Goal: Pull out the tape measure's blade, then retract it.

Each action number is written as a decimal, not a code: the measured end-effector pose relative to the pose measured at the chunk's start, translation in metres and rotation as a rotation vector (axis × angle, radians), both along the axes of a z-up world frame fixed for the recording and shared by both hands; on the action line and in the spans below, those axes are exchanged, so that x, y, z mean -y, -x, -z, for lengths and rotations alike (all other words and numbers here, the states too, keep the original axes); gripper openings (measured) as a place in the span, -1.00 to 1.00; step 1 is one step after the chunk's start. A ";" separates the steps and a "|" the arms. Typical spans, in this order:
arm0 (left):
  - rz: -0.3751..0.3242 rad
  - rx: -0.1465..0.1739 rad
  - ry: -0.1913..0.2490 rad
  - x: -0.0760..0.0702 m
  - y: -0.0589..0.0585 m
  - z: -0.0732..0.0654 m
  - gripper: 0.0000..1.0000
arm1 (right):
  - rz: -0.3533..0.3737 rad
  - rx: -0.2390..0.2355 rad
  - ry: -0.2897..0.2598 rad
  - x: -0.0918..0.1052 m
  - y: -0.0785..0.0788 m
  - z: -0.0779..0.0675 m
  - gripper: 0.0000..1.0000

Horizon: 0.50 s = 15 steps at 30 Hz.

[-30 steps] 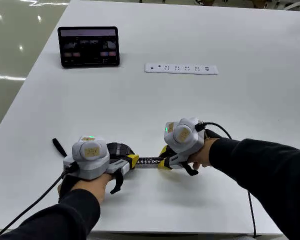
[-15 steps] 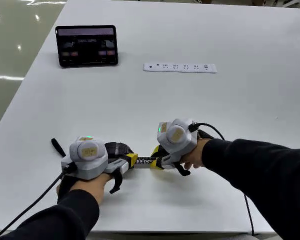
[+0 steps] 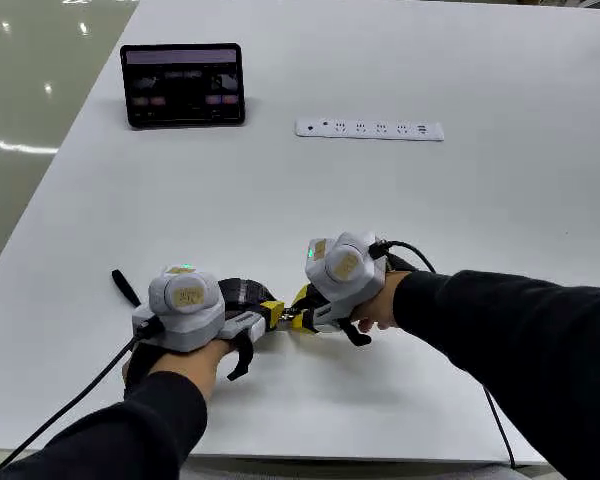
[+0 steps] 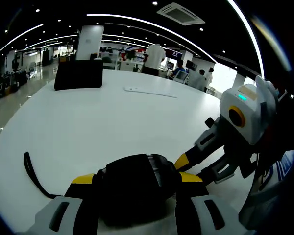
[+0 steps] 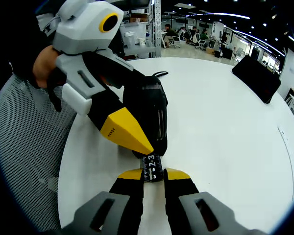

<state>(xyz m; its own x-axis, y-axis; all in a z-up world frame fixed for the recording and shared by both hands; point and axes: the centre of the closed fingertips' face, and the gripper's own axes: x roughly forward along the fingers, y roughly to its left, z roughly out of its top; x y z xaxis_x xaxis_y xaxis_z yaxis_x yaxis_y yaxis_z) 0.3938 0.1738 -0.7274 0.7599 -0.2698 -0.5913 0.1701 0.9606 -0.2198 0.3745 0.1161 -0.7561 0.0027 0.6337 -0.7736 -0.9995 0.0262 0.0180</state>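
Fingers [image 4: 188,177] of the left gripper [image 4: 136,182] are spread wide enough to clamp the black tape measure [image 5: 149,112] by its 2 sides, low on the white table [image 3: 280,190] near its near edge. To the right, the right gripper [image 5: 154,175] has its fingers almost together, pinching the short blade [image 5: 152,168] just outside the case. The 2 grippers are tip to tip.

Matt plastic tape measure [image 5: 149,112] on smooth table [image 3: 460,200].
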 end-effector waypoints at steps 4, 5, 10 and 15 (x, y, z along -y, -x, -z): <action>0.000 0.000 0.001 0.000 0.000 0.000 0.18 | -0.004 0.003 -0.007 -0.006 0.000 0.000 -0.77; -0.001 0.000 0.002 0.000 0.000 0.000 0.18 | -0.006 0.004 -0.012 -0.008 0.000 -0.001 -0.77; -0.002 -0.001 0.002 0.000 -0.001 0.000 0.19 | -0.014 0.018 -0.012 -0.008 0.001 0.000 -0.76; -0.003 0.001 0.002 0.000 -0.001 0.000 0.19 | -0.036 0.033 -0.014 0.001 0.002 0.000 -0.77</action>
<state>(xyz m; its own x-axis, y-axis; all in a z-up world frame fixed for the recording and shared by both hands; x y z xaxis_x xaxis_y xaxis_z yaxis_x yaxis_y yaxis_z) 0.3952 0.1742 -0.7277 0.7616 -0.2683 -0.5900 0.1671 0.9608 -0.2212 0.3726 0.1156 -0.7557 0.0054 0.6449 -0.7643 -0.9998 -0.0097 -0.0153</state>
